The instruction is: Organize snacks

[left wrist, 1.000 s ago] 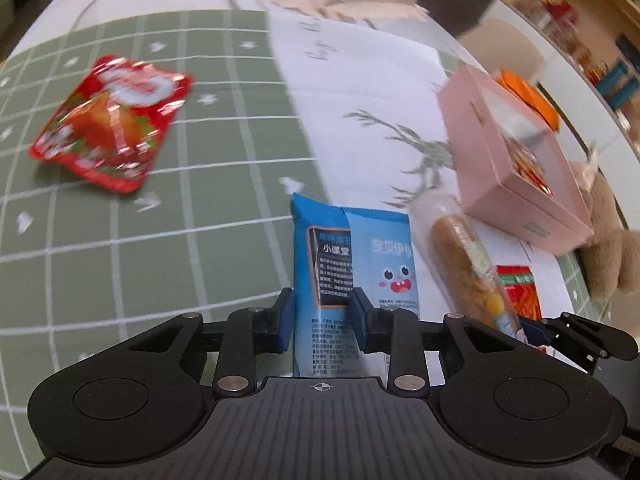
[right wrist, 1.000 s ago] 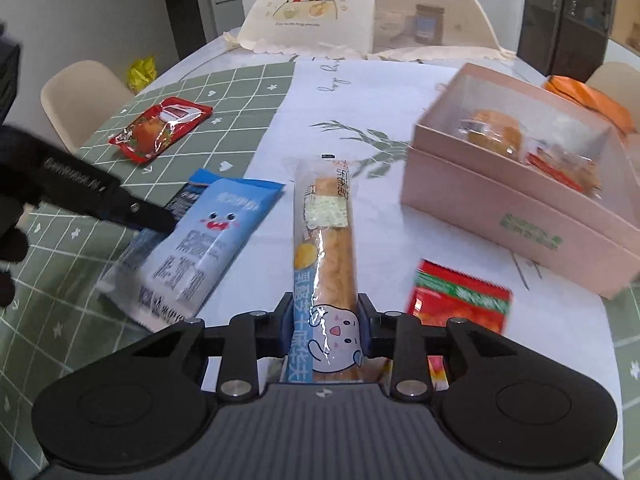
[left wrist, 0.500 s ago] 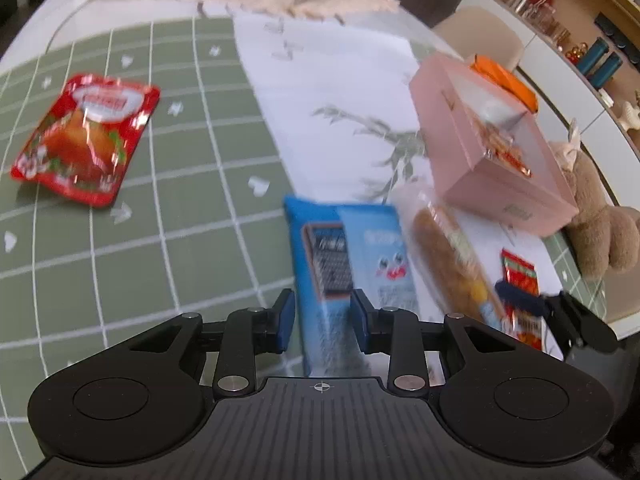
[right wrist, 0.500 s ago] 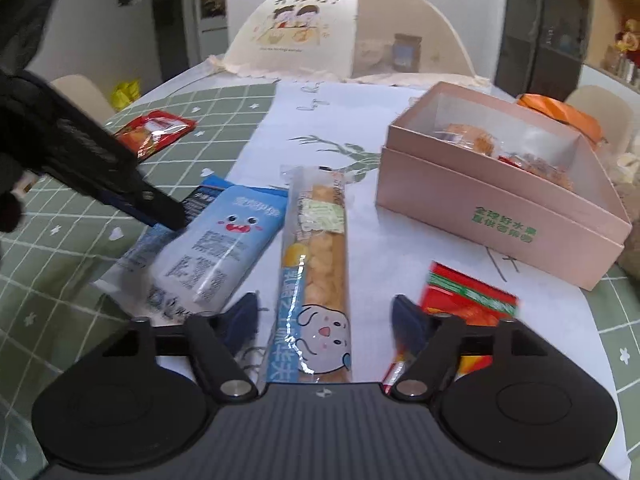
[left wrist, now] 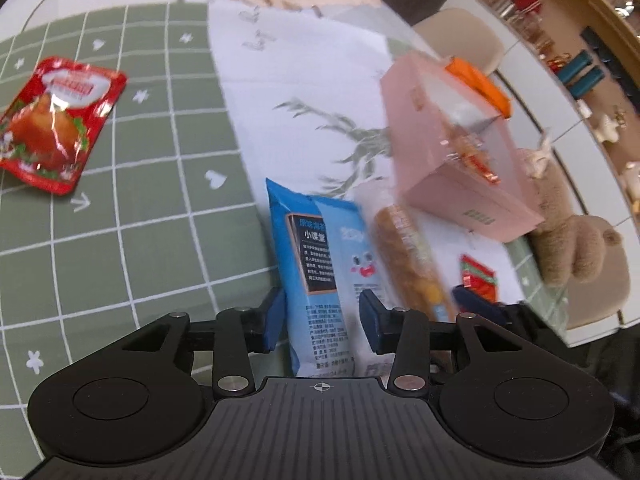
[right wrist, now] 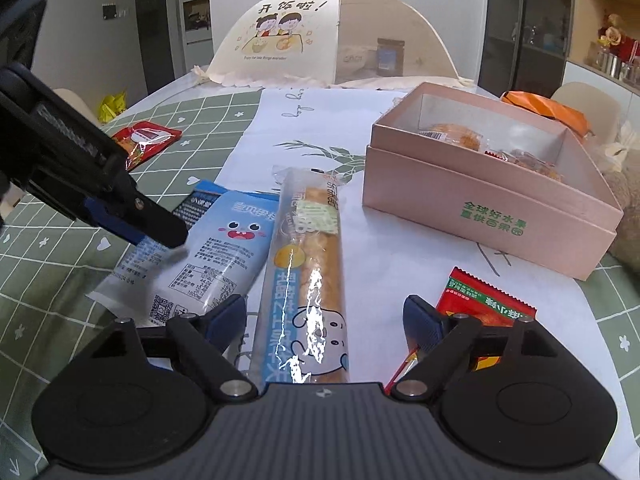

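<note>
Right gripper (right wrist: 324, 320): jaws have just been opening and stand wide apart, long bread stick packet (right wrist: 306, 276) lying between them untouched on the table (right wrist: 48, 240). Left gripper (left wrist: 322, 316): jaws have just been opening, blue snack packet (left wrist: 316, 264) between the parted pads. Farther back, open pink box (right wrist: 486, 212) holds wrapped snacks, probably pastries.

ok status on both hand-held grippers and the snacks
Right hand-held gripper open, long bread stick pack lying free between. Left hand-held gripper just opening around blue packet. Pink box unobstructed.
</note>
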Available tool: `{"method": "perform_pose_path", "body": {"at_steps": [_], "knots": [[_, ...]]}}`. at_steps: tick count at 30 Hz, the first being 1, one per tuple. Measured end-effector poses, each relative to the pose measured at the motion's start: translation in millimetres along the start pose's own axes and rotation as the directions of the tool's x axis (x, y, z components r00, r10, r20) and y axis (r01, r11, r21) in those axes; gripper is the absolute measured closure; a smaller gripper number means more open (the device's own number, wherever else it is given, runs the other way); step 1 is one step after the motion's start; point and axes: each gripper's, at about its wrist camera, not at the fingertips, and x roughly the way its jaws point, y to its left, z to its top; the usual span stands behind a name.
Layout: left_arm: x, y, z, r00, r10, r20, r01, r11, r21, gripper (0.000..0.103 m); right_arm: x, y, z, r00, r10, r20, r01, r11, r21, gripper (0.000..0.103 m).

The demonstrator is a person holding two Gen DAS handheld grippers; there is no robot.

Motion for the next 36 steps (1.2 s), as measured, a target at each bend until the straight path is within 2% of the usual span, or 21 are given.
{"method": "perform_pose_path", "body": {"at_steps": [5, 8, 10, 12, 13, 15, 17, 19, 21, 23, 26, 31, 34, 36], "knots": [[-12, -9, 10, 0.996, -0.090, 0.024, 0.090, 0.996, -0.005, 0.058, 0, -1, 0, 1.000, -0.002, 0.001, 0.002, 1.000, 0.002, 0.017], [-9, -15, 15, 0.994, -0.104, 0.031, 0.104, 0.995, 0.009, 0.058, 0, -1, 0, 1.000, -0.002, 0.001, 0.002, 1.000, 0.001, 0.017], [-1, -17, 17, 0.995, -0.102, 0.005, 0.102, 0.995, 0.021, 0.069, 1, 0, 0, 1.000, -0.002, 0.001, 0.002, 1.000, 0.001, 0.017], [9, -22, 15, 0.998, -0.062, -0.019, 0.063, 0.997, 0.040, 0.069, 1, 0, 0, 1.000, 0.000, -0.001, 0.000, 1.000, -0.003, 0.015], [12, -27, 14, 1.000, -0.012, -0.015, 0.013, 0.997, 0.071, 0.069, 1, 0, 0, 1.000, 0.001, -0.001, -0.001, 1.000, -0.003, 0.015], [12, -36, 10, 0.994, 0.100, 0.041, -0.105, 0.985, 0.139, 0.068, 1, 0, 0, 1.000, 0.002, -0.001, -0.002, 1.000, -0.003, 0.015], [7, -38, 9, 0.980, 0.171, 0.103, -0.185, 0.972, 0.146, 0.068, 1, 0, 0, 1.000, 0.000, -0.001, 0.000, 1.000, -0.003, 0.015], [-2, -34, 13, 0.970, 0.193, 0.145, -0.209, 0.972, 0.107, 0.068, 1, -1, 0, 1.000, 0.001, -0.002, -0.001, 1.000, -0.003, 0.015], [-13, -31, 17, 0.970, 0.177, 0.169, -0.190, 0.980, 0.062, 0.068, 0, -1, 1, 1.000, 0.007, -0.010, -0.007, 1.000, -0.006, 0.016], [-12, -32, 21, 0.986, 0.102, 0.130, -0.108, 0.994, 0.034, 0.068, -7, -6, 4, 0.999, 0.038, -0.027, -0.038, 0.999, 0.001, 0.017], [14, -46, 24, 1.000, 0.021, 0.022, -0.022, 0.999, 0.038, 0.068, -33, -19, 7, 0.999, 0.038, 0.025, -0.039, 0.999, 0.032, 0.018], [62, -85, 22, 0.998, 0.045, -0.049, -0.039, 0.992, 0.119, 0.067, -60, -41, 1, 0.997, -0.073, 0.029, 0.072, 0.997, 0.021, 0.018], [85, -102, 16, 0.991, 0.111, -0.069, -0.095, 0.973, 0.212, 0.051, -62, -48, -13, 0.991, -0.130, 0.000, 0.130, 0.991, 0.020, 0.018], [90, -106, 13, 0.990, 0.128, -0.062, -0.108, 0.961, 0.253, 0.050, -60, -51, -22, 0.989, -0.146, -0.031, 0.147, 0.988, 0.042, 0.018]]}}
